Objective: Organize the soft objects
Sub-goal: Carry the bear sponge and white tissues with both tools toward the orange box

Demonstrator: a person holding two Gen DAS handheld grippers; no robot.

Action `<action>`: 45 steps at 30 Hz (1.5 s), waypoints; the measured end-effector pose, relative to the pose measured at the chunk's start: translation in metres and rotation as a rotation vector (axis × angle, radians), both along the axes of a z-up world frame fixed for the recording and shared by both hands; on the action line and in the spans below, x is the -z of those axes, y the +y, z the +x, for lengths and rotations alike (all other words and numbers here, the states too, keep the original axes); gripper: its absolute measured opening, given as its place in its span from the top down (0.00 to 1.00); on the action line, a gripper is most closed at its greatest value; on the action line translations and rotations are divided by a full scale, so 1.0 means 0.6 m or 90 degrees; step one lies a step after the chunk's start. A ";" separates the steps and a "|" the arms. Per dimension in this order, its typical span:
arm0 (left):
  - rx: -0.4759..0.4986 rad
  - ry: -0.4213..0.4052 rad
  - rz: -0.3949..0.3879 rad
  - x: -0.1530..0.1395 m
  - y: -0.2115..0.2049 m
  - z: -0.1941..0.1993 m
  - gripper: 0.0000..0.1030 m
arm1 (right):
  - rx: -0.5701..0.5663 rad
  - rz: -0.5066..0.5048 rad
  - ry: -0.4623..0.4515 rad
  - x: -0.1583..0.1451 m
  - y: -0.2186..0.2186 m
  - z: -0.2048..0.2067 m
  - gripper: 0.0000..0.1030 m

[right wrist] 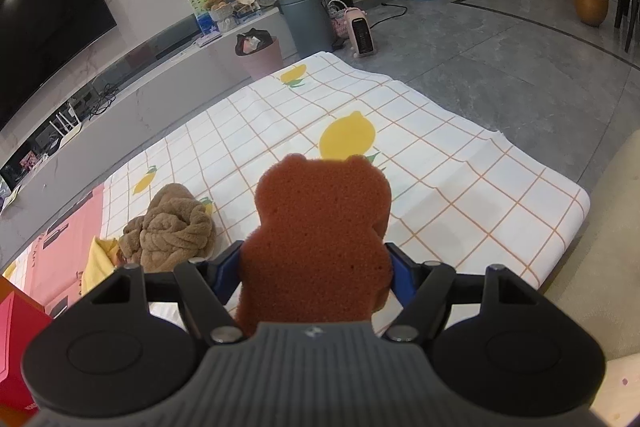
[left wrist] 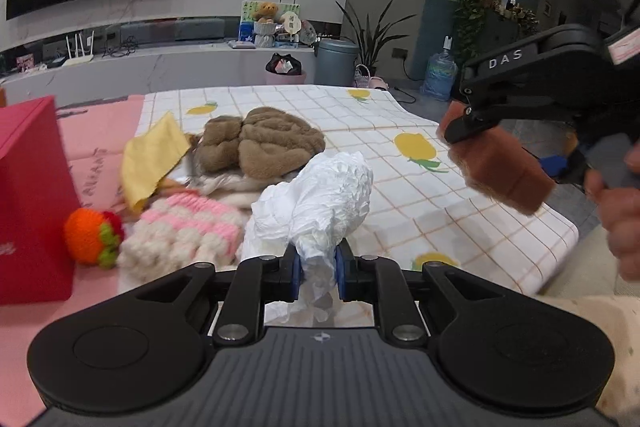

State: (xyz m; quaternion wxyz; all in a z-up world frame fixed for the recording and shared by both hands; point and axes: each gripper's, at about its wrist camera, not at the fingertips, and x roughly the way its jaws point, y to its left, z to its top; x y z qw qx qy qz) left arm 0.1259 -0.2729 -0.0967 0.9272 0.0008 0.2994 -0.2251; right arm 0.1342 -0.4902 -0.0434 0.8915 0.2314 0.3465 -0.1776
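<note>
Crumpled white plastic bag [left wrist: 316, 203], pinched in the left gripper [left wrist: 316, 269], juts up-frame toward centre; red open box [left wrist: 32, 195] lies left, nearer this hand. Right gripper [right wrist: 316, 267] clamps a brown bear-shaped sponge [right wrist: 320, 231], centre frame.

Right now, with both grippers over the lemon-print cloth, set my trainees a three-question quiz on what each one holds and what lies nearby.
1. True or false: the left gripper pinches a crumpled white plastic bag.
2. What does the right gripper hold? A. yellow cloth B. brown bear-shaped sponge C. knitted strawberry
3. Fill in: the orange knitted ball lies beside the red ____.

Key: 1 true; 2 B; 3 box.
</note>
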 end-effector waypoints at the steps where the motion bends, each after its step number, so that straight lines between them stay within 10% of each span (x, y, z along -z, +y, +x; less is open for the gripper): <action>1: 0.004 0.002 -0.001 0.000 0.006 -0.004 0.82 | 0.000 0.001 0.000 0.000 0.001 0.001 0.30; 21: -0.035 -0.070 -0.131 -0.155 0.115 -0.012 0.81 | -0.065 0.029 -0.065 -0.026 0.078 -0.013 0.31; 28: -0.074 -0.104 -0.089 -0.213 0.167 0.007 0.81 | -0.099 0.047 -0.109 -0.066 0.112 -0.011 0.32; 45: -0.234 -0.169 -0.029 -0.290 0.377 0.011 0.81 | -0.365 -0.092 -0.240 -0.218 0.487 -0.014 0.32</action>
